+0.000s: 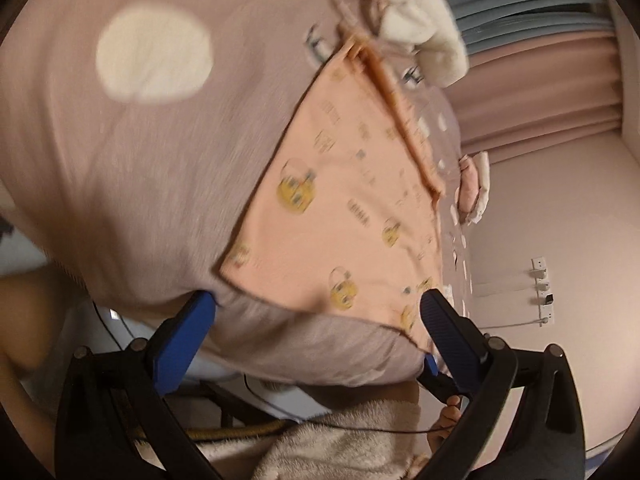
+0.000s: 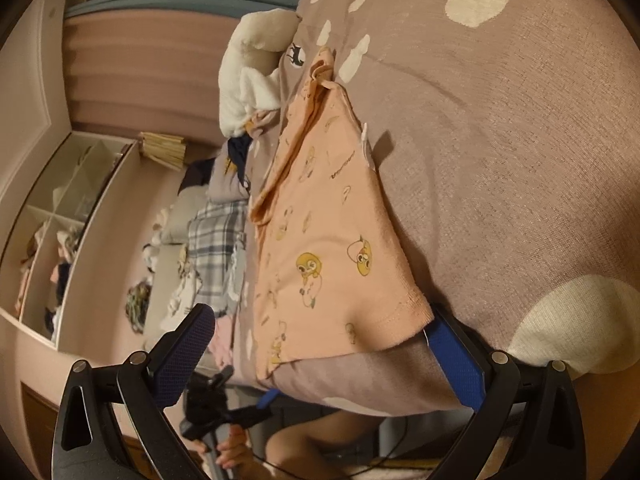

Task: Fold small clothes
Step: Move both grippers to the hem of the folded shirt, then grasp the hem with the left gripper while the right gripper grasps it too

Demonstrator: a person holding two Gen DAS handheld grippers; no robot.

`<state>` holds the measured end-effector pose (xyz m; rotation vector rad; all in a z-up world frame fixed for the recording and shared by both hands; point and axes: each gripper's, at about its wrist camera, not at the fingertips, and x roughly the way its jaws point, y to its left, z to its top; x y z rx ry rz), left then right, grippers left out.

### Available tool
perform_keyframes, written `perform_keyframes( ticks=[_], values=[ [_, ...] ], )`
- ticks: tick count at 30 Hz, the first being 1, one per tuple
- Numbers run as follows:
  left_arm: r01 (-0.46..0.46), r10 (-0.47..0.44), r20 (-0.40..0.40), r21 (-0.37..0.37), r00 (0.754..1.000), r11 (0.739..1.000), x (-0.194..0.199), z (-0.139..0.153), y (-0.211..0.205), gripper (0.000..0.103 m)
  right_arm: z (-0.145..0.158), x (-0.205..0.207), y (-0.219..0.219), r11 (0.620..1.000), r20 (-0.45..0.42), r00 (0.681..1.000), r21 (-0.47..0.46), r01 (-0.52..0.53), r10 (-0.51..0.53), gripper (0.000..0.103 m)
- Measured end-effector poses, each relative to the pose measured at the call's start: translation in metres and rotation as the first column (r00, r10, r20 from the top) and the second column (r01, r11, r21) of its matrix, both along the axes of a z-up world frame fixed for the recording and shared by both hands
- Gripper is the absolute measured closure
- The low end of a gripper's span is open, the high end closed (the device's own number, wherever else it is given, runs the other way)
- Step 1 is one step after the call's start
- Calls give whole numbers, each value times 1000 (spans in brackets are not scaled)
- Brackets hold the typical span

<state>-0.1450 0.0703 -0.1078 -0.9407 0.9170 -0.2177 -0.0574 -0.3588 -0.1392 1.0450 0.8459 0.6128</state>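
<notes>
I hold one claw in each hand, both at the near edge of the bed, where the peach kids' garment [image 1: 344,208] lies flat on the mauve duvet [image 1: 132,184] with cream spots. The garment has small yellow cartoon prints, and its near hem reaches almost to the duvet edge.

My left claw [image 1: 316,320] is wide; one blue finger [image 1: 444,320] sits at the near hem corner of the garment, the other is beside the cloth on bare duvet. My right claw [image 2: 320,340] is wide too; one finger seems to go under the other hem corner, but it is partly hidden, so whether it touches the cloth I cannot tell. Nothing is pinched yet.

My judgement: this is approx. the start of a fold, i.e. taking both near corners. The next move needs both claws closing on the hem only, w/o catching the duvet, which is soft and bulges. Then the hem should lift evenly and go toward the far edge of the garment.

The surface is soft, so a corner can slip. At the far side of the bed lies a white plush thing [image 2: 248,72] and more clothes. In the room I see pink curtains [image 2: 132,64], an open shelf [image 2: 60,216] with clothes etc., and a wall socket strip [image 1: 544,292].
</notes>
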Motion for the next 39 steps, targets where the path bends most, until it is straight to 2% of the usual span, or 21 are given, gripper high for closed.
perform_keyframes(
  ticks=[3,5,8,12,17,19,21,28,32,33,34,35,36,37,38,39],
  values=[
    [5,-6,19,33,1000,999,8,3,-3,1,-1,0,-1,1000,5,1000,-1,-2,2,0],
    [-4,3,11,29,1000,1000,15,0,-6,1,-2,1,-1,1000,7,1000,-3,-3,3,0],
    [6,-7,47,21,999,1000,22,0,-12,1,-1,0,0,1000,14,1000,-20,-7,7,0],
    [9,-9,40,1,999,1000,34,0,-23,1,2,0,3,998,15,1000,-56,-6,7,0],
    [26,-30,51,73,998,997,41,8,-35,1,7,1,11,991,31,1000,-131,0,4,0],
    [2,-4,21,95,1000,995,44,4,-37,4,8,1,12,990,41,999,-140,7,-2,0],
    [-18,15,28,99,999,995,44,4,-36,6,8,0,12,989,51,999,-144,14,-6,0],
    [14,-11,-17,198,1000,980,48,7,-35,28,5,2,7,995,50,999,-97,11,-7,0],
    [-1,8,-25,247,1000,969,49,5,-36,39,7,3,11,992,61,998,-128,6,2,0],
    [-2,10,-29,264,1000,964,50,5,-36,45,9,3,13,990,62,998,-143,8,1,0],
    [0,11,-36,290,999,957,51,5,-36,55,10,4,14,987,60,998,-159,19,-10,2],
    [1,13,-43,317,999,949,51,6,-37,61,12,4,16,984,57,998,-177,30,-20,10],
    [4,17,-54,357,998,934,52,6,-37,74,15,5,18,974,56,998,-222,43,-32,16],
    [6,21,-65,382,998,924,52,6,-37,86,17,5,20,962,57,998,-269,53,-39,32],
    [7,25,-76,401,997,916,52,6,-36,90,19,7,21,945,54,997,-321,65,-51,51],
    [8,28,-83,406,996,914,52,5,-34,92,19,9,21,926,38,997,-368,79,-70,60]
  ],
)
